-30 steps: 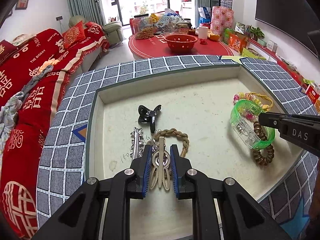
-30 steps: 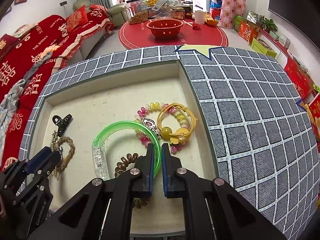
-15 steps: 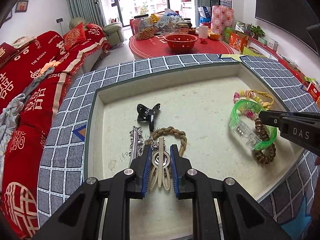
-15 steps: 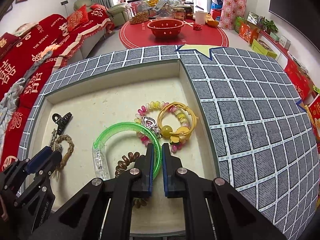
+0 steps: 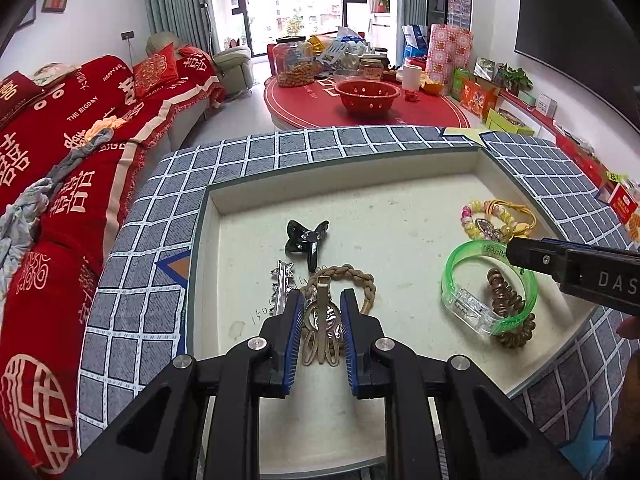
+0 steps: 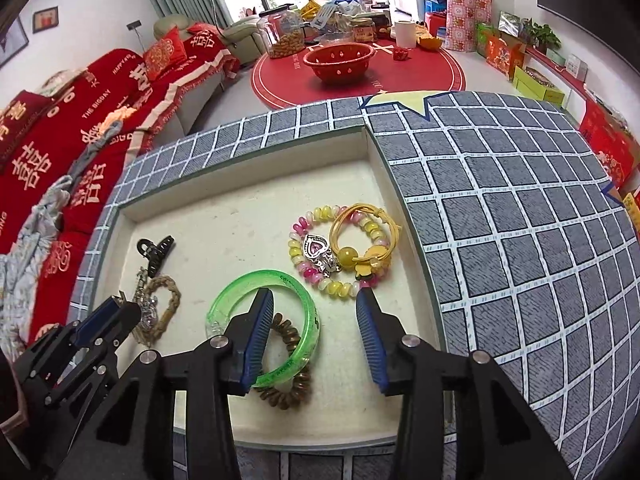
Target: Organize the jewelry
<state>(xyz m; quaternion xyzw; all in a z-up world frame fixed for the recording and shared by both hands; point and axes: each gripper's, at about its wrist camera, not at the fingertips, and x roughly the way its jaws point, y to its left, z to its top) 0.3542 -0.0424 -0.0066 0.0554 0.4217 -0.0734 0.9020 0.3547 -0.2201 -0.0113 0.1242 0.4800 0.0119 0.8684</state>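
Note:
My left gripper (image 5: 320, 314) is shut on a gold hair clip (image 5: 322, 332) at the tray's left side, next to a braided tan band (image 5: 354, 276), a silver clip (image 5: 282, 286) and a black claw clip (image 5: 308, 238). My right gripper (image 6: 314, 322) is open above a green bangle (image 6: 304, 300) that lies over a brown coil hair tie (image 6: 290, 388). Its left finger sits inside the bangle's ring. A pink-yellow bead bracelet (image 6: 306, 270) and a yellow cord bracelet (image 6: 362, 242) lie just beyond.
The jewelry lies in a cream recessed tray (image 6: 240, 216) with a raised grey checked rim (image 6: 520, 240). Beyond stand a red sofa (image 5: 60, 140) and a red round table (image 5: 368, 108) with a red bowl and jars.
My right gripper has opened and let go of the green bangle, which now lies flat in the tray. My left gripper keeps its hold on the gold clip.

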